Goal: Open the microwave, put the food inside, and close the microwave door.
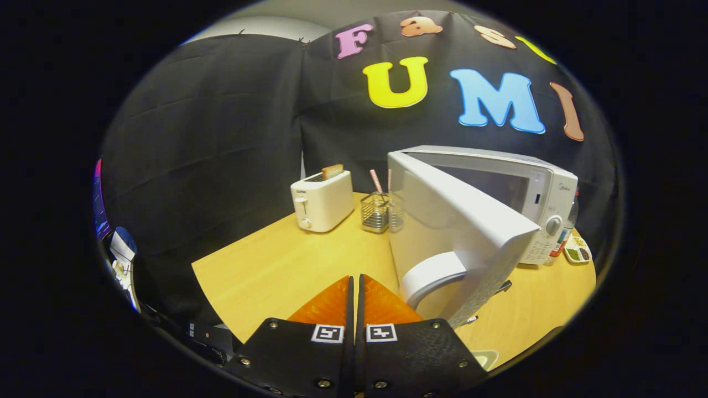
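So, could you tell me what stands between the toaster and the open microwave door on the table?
In the gripper view, a wire basket holding striped straws stands between the toaster and the microwave door. The gripper, fingers together, holds nothing.

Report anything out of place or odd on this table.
Nothing looks spilled or damaged. The microwave door stands swung open just ahead of the shut, empty gripper. A slice of toast sticks up from the toaster.

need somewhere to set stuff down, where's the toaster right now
In the gripper view the toaster stands at the far side of the wooden table, beyond the shut fingers, left of the wire rack and the microwave's open door.
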`<state>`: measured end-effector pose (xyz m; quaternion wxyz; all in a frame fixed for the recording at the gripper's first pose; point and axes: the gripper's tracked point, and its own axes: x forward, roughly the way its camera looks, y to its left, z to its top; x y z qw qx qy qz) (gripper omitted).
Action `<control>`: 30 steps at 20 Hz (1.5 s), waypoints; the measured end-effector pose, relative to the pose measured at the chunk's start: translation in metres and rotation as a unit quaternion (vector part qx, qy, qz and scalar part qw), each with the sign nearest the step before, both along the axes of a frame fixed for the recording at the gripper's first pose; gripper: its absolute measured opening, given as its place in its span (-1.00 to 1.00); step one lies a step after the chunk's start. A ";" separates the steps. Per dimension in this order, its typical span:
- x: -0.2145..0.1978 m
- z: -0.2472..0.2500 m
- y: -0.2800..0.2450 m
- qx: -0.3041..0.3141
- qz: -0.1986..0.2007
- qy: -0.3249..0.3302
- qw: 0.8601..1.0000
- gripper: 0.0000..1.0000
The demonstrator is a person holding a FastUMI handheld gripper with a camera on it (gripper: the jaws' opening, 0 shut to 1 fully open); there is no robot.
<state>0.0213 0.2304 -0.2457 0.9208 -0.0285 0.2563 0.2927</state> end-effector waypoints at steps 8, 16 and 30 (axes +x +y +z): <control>0.064 -0.009 -0.042 -0.011 -0.054 -0.005 0.998 -0.98; 0.133 -0.007 -0.086 -0.020 -0.105 -0.014 0.994 -0.98; 0.244 -0.013 -0.118 0.000 -0.173 -0.021 0.985 -0.98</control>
